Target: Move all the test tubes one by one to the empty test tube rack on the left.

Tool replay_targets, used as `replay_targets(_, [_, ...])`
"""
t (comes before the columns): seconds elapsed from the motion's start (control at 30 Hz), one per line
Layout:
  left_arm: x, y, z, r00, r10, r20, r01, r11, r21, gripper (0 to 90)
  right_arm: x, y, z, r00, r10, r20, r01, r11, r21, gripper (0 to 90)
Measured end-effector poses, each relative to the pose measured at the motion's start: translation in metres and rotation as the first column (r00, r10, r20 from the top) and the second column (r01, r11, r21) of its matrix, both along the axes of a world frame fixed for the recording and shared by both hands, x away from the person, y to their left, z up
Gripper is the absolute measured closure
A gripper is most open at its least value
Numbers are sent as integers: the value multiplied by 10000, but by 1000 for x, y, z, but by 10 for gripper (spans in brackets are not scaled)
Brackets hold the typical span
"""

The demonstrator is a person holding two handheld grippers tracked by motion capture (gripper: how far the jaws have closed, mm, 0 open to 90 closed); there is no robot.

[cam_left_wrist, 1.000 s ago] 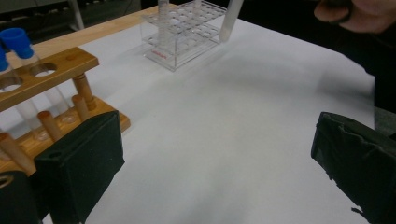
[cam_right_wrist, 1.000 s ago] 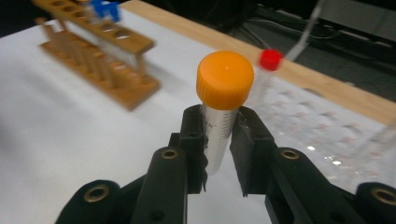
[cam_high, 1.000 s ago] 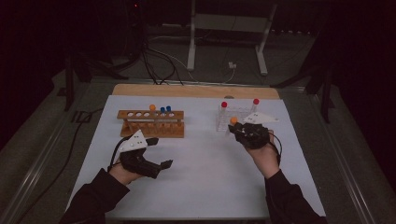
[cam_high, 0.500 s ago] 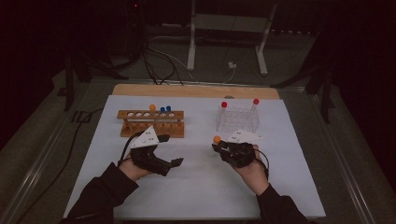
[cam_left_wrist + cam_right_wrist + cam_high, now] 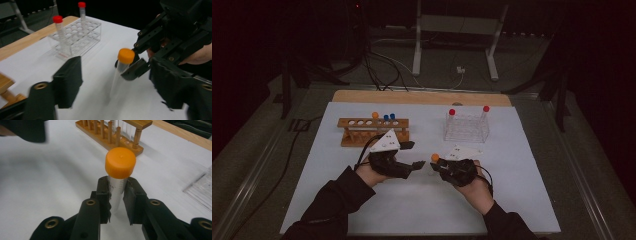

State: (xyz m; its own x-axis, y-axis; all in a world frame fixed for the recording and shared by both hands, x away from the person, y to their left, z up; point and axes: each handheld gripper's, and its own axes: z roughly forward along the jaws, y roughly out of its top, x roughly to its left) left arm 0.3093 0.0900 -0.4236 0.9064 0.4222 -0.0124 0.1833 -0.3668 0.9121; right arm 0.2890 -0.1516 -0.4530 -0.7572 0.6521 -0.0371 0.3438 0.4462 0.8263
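The right gripper clamps the orange-capped tube upright, in front of the wooden rack. The left gripper, jaws just closing around the tube without seemingly touching it, must grip below the cap for a hand-over.

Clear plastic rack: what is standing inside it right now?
Two red-capped tubes stand upright in the clear plastic rack; its other holes look empty. Whether the tubes hold liquid cannot be told.
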Motion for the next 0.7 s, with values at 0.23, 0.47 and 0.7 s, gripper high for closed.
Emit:
replay_targets(0.23, [3,-22,-1,9993,-362,94,361,9993,117,426,-1,2,0,9999,113,19,-113,9999,6,752])
replay_targets(0.47, [6,-36,-3,9984,-549,156,541,9976,433,573,-1,2,2,9999,118,17,-118,9999,114,751])
replay_targets(0.7, [7,-40,-6,9974,-694,192,680,9956,648,704,-2,2,3,10000,90,25,-90,9998,159,752])
